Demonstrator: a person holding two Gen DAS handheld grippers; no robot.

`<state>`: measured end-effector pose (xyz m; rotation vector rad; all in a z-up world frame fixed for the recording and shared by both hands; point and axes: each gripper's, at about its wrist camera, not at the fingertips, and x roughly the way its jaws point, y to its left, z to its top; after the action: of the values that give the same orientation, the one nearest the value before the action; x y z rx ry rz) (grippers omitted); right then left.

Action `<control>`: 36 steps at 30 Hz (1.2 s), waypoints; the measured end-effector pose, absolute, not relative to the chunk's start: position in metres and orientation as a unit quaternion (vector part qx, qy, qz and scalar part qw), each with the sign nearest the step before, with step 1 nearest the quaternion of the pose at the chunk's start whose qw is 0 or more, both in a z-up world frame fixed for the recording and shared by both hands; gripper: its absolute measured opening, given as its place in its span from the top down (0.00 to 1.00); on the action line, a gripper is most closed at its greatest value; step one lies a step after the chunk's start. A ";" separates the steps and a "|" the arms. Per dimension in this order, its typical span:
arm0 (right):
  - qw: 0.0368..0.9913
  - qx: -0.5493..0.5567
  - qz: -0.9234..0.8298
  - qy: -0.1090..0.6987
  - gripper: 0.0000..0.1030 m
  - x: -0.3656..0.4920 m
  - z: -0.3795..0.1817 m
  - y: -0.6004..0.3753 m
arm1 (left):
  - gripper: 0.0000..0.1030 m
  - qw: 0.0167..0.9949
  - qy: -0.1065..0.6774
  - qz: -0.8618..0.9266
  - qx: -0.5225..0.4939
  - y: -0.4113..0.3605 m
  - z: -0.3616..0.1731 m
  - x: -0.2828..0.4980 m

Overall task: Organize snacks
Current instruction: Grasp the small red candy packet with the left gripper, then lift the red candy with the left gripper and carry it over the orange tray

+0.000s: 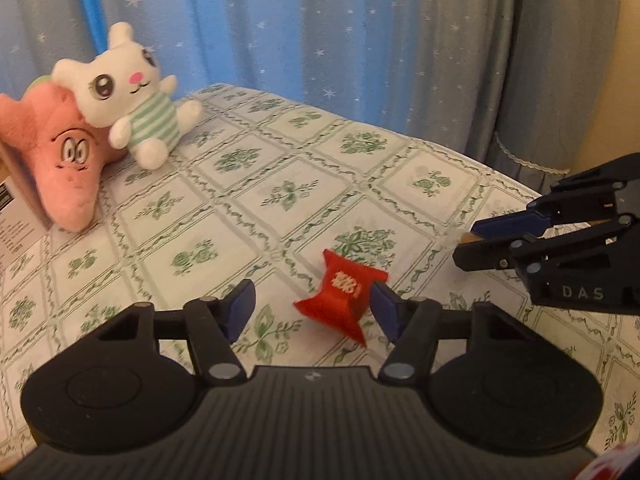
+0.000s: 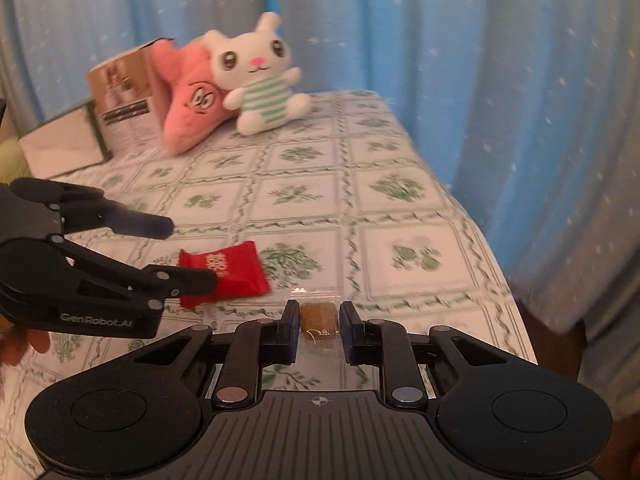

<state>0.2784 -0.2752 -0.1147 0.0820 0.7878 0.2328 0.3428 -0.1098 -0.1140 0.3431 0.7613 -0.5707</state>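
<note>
1. Curtain (image 1: 320,20): blue and grey with small white stars, hanging behind the far edge of the table.
2. Table (image 1: 280,152): covered by a white cloth of green floral squares; far edge and right edge both in view.
3. Box (image 2: 120,92): standing upright by the far left corner, printed side facing forward.
4. Pink plush (image 1: 60,152): leaning against the box, near the far left corner.
5. Bunny (image 1: 132,92): white with a green-striped shirt, propped against the pink plush, on the side nearer the far edge.
6. Left gripper (image 1: 312,289): fingers spread wide, low over the cloth, astride the red packet; one pad just beside the packet's end, the other well apart from it, so nothing gripped.
7. Right gripper (image 2: 320,307): fingers narrow, clamped on the candy from both sides; seen from the left wrist as a closed pair with a tan sliver between the pads.
8. Red packet (image 1: 340,300): crinkled, white print on top, lying well in from the right edge, between the left gripper's fingers.
9. Candy (image 2: 319,316): brown block in a clear wrapper, just beside the red packet, on its right-edge side, held between the right gripper's pads.
</note>
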 end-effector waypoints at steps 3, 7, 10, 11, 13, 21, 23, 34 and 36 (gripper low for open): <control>0.916 0.042 0.108 0.384 0.79 0.277 -0.115 -0.277 | 0.44 0.865 0.367 -0.289 0.183 -0.120 -0.120 0.346; 0.916 0.048 0.103 0.384 0.79 0.277 -0.115 -0.279 | 0.47 0.857 0.370 -0.297 0.200 -0.128 -0.127 0.348; 0.917 0.043 0.094 0.384 0.79 0.277 -0.115 -0.279 | 0.53 0.856 0.369 -0.299 0.205 -0.130 -0.128 0.349; 0.918 0.043 0.090 0.384 0.79 0.277 -0.115 -0.280 | 0.58 0.855 0.370 -0.300 0.206 -0.131 -0.128 0.349; 0.918 0.050 0.083 0.385 0.79 0.278 -0.116 -0.283 | 0.63 0.852 0.374 -0.304 0.206 -0.132 -0.129 0.350; 0.920 0.061 0.071 0.382 0.79 0.277 -0.113 -0.287 | 0.77 0.867 0.384 -0.275 0.158 -0.118 -0.126 0.334; 0.919 0.064 0.074 0.382 0.79 0.274 -0.112 -0.285 | 0.77 0.879 0.383 -0.252 0.134 -0.108 -0.122 0.322; 0.920 0.058 0.090 0.377 0.79 0.231 -0.096 -0.260 | 0.77 0.919 0.369 -0.135 0.042 -0.060 -0.096 0.236; 0.920 0.061 0.089 0.377 0.79 0.218 -0.093 -0.255 | 0.77 0.923 0.365 -0.117 0.029 -0.050 -0.088 0.220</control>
<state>0.2185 -0.2547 -0.0933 0.1251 0.7754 0.1837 0.2198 -0.0502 -0.0883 0.0593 0.7492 -0.2410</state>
